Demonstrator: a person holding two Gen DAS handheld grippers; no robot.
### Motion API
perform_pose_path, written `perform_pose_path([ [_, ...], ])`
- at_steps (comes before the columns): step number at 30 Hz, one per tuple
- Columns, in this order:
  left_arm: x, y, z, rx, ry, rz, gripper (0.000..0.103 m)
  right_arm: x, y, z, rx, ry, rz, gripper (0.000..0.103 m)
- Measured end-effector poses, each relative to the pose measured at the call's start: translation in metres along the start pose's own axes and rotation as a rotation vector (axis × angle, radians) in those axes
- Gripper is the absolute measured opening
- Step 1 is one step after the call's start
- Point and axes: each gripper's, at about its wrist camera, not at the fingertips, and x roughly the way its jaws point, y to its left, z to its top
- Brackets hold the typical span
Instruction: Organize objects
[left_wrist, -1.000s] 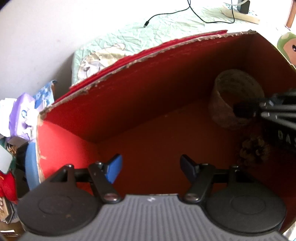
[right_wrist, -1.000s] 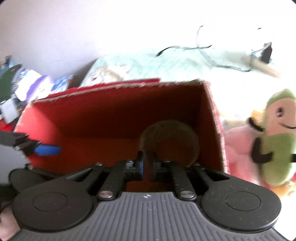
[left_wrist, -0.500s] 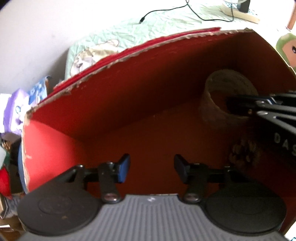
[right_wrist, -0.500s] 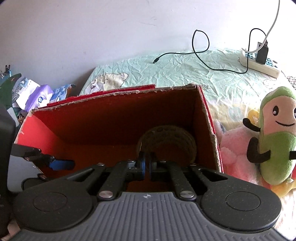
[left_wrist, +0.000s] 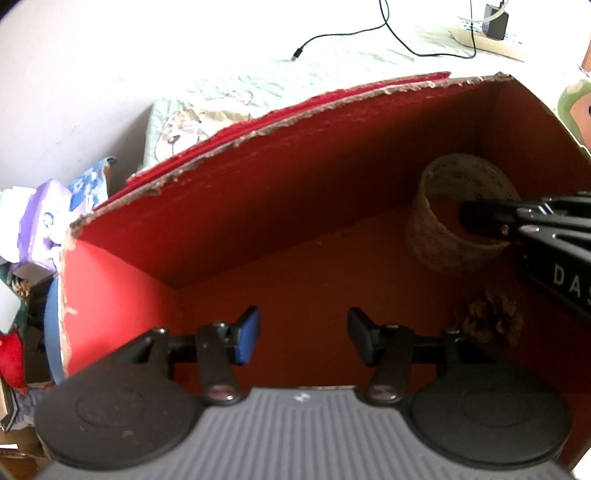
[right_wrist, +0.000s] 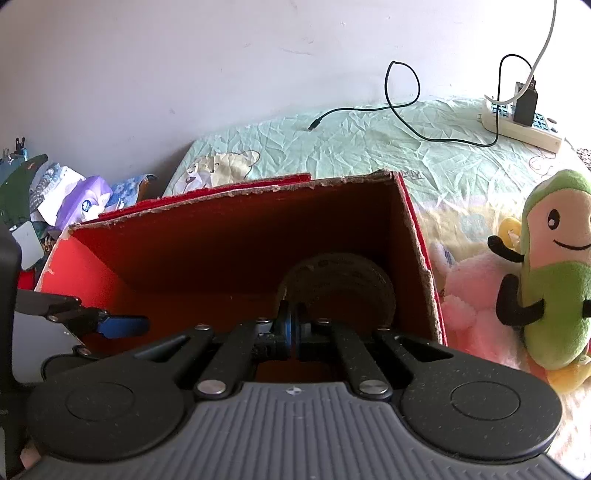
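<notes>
The red box (left_wrist: 258, 206) floor ahead of the left gripper (left_wrist: 303, 338) is bare. To its right, a pinecone (left_wrist: 491, 319), tape roll (left_wrist: 443, 236) and the right gripper (left_wrist: 476, 218) block the way.

My bed against a plain white wall

I see a crumpled pale green bedsheet (right_wrist: 369, 147) under bright daylight, a bare white painted wall (right_wrist: 184, 66) behind it, and a white power strip (right_wrist: 521, 127) with a black cable (right_wrist: 402, 107) lying on it.

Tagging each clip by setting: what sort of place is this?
Most likely a bedroom. A red box sits on a bed with a wrinkled cartoon-print sheet against a wall, plush toys lie beside it, and a power strip with a charger rests on the sheet.
</notes>
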Motion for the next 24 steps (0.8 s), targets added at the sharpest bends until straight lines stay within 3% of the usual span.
perform_pose_path([
  [24, -0.017, -0.011, -0.010, 0.052, -0.038, -0.022, 0.066, 0.000, 0.001, -0.001, -0.026, 0.006, 0.002, 0.001],
])
